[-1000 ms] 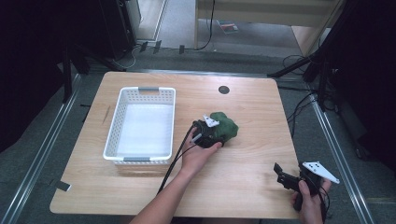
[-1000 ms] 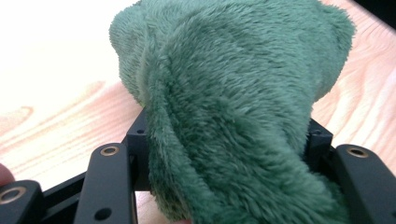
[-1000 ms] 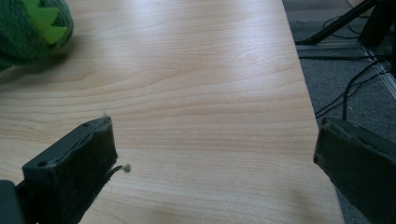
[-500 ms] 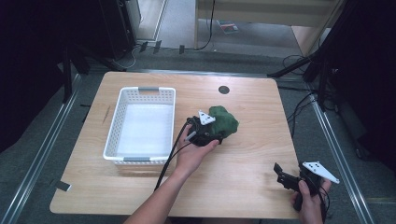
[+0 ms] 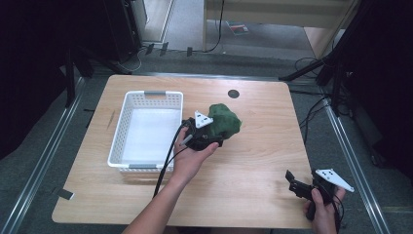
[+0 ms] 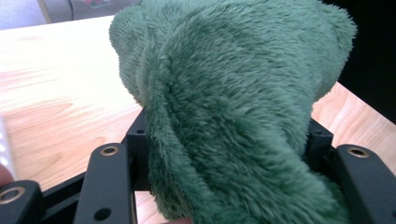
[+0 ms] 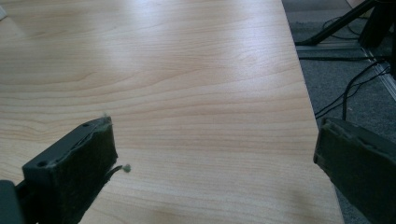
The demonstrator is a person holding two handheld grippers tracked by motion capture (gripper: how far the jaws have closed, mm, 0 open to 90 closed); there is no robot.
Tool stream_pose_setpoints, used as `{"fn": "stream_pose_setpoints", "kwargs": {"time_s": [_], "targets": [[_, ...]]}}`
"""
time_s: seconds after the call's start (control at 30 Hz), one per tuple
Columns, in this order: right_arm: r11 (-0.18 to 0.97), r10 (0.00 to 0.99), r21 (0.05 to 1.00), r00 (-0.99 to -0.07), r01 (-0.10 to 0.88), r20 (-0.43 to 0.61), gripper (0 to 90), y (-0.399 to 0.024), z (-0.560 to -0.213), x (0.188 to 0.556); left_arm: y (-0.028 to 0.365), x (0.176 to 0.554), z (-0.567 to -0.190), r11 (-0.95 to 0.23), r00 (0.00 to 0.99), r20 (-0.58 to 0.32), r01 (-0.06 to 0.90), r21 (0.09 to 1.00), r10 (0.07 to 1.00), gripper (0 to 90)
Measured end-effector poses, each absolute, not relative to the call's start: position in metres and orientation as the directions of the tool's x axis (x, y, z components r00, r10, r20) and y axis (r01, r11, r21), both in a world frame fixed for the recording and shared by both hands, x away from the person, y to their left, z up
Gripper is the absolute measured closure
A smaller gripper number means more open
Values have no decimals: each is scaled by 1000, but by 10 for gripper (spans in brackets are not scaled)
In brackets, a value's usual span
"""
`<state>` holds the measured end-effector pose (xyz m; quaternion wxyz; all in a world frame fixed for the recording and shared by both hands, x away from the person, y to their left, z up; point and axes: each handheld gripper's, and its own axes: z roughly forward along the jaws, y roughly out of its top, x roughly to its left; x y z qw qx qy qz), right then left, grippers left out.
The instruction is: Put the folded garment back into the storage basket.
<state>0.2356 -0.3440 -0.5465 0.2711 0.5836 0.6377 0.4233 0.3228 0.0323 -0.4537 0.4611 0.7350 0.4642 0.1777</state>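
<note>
basket (image 5: 146,130): on the table (image 5: 253,161), left half
plush toy (image 5: 224,121): just right of the basket, mid-table
left gripper (image 5: 207,139): at the toy's near-left side
right gripper (image 5: 304,187): near-right corner

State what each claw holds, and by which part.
The left claw grips the green plush cloth by a bunched fold at its near edge. The right claw is open and holds nothing.

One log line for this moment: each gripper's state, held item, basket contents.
left gripper: shut on green plush cloth, beside basket | right gripper: open, idle at table corner | white basket: empty
</note>
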Motion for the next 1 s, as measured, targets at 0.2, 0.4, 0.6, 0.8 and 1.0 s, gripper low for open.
{"fn": "stream_pose_setpoints", "kwargs": {"time_s": [0.2,0.4,0.6,0.8,1.0], "targets": [[-33,975,862,-175,506,140,0,-344,-546,235,45,320,-450,-131,496,-169,513,848,852,412],[-20,973,879,-193,476,127,0,-342,-546,233,62,316,-444,-112,476,-166,502,858,864,410],[2,976,894,-196,449,96,51,-341,-545,231,82,314,-440,-85,448,-175,501,861,877,410],[59,973,915,-229,399,37,54,-336,-545,227,106,315,-439,-61,409,-176,505,861,895,410],[49,975,920,-217,389,40,55,-338,-545,229,133,314,-439,-30,363,-183,509,860,914,409]]}}
